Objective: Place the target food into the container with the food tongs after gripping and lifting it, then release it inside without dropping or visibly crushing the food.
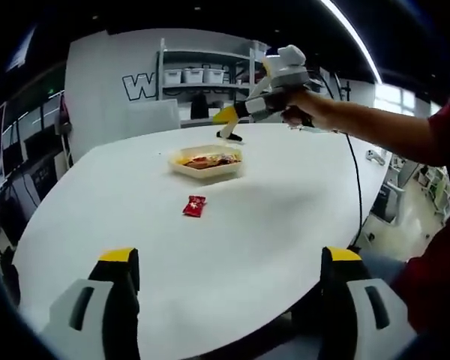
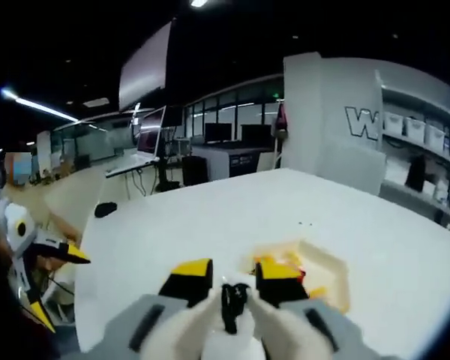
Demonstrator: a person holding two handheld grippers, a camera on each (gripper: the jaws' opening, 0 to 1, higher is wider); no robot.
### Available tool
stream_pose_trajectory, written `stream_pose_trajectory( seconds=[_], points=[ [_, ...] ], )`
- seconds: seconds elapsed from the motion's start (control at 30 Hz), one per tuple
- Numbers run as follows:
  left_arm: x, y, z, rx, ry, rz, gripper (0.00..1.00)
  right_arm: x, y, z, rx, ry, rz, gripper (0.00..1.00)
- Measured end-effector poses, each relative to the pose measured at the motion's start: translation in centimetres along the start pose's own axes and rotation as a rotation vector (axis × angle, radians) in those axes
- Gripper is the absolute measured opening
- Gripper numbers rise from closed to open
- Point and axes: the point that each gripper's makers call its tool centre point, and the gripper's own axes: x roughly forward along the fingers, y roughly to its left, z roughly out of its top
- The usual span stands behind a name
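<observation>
A cream container (image 1: 207,169) holding reddish and yellow food (image 1: 208,160) sits on the white table (image 1: 270,217), past its middle. A small red packet (image 1: 194,205) lies in front of the container. My left gripper (image 1: 230,261) is open low over the near table edge, with nothing between its jaws. A hand holds my right gripper (image 1: 229,118) just behind the container, shut on black food tongs (image 1: 229,136) that hang down toward the table. In the right gripper view the tongs (image 2: 232,296) sit between the jaws of my right gripper (image 2: 234,271), with the container (image 2: 324,271) just ahead to the right.
A shelf with white bins (image 1: 195,75) and a white partition (image 1: 112,90) stand behind the table. A black cable (image 1: 354,172) runs over the far right edge. A dark small object (image 2: 105,209) lies on the far corner. My left gripper (image 2: 58,285) shows at the left.
</observation>
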Motion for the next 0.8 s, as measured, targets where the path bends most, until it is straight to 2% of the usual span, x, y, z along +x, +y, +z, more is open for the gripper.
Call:
stream_pose_trajectory(
  seconds=[0.33,0.47,0.8],
  points=[
    [0.4,0.1,-0.7,-0.002,0.013,-0.002,0.98,1.1,-2.2,-0.7,0.015,0.017,-0.024,0.16],
    [0.6,0.3,-0.7,0.0,0.018,-0.001,0.97,1.2,-2.3,-0.9,0.013,0.023,-0.034,0.16],
    [1.4,1.4,-1.1,-0.015,0.033,0.011,0.97,3.1,-4.8,-1.2,0.029,0.033,-0.053,0.16]
  ],
)
